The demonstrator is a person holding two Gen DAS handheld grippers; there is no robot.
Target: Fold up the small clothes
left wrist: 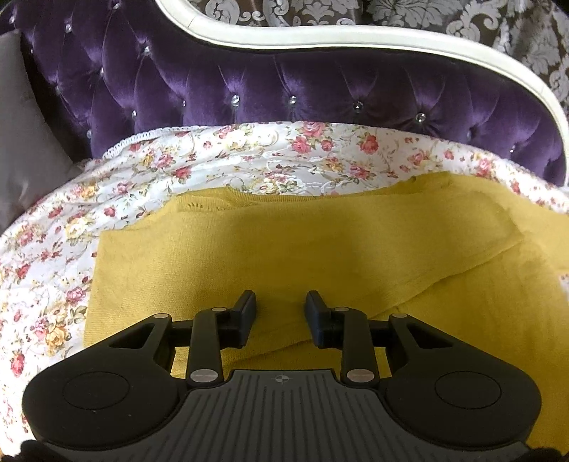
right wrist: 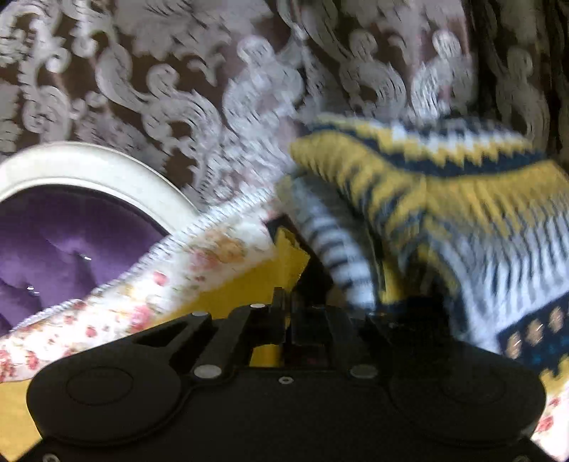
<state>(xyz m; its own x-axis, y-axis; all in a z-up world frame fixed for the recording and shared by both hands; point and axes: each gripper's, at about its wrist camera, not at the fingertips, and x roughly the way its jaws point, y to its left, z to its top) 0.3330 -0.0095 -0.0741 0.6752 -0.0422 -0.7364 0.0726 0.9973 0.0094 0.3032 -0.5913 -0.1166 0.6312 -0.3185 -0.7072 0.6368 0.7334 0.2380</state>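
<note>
A mustard-yellow knit garment point(left wrist: 302, 248) lies spread on a floral bed cover point(left wrist: 149, 167), with a folded layer running diagonally across its right side. My left gripper point(left wrist: 281, 302) hovers over the garment's near part, fingers apart, only flat cloth showing in the gap. In the blurred right wrist view, my right gripper point(right wrist: 288, 302) has its fingertips pressed together at the edge of the yellow garment point(right wrist: 249, 284), close to where it meets the floral cover point(right wrist: 170, 284). The cloth seems pinched between the tips.
A purple tufted headboard point(left wrist: 284, 81) with a white frame point(left wrist: 355, 39) rises behind the bed, before damask wallpaper point(left wrist: 498, 21). A grey cushion point(left wrist: 25, 124) sits at the left. A yellow, navy and white patterned knit point(right wrist: 444, 213) bulges just right of the right gripper.
</note>
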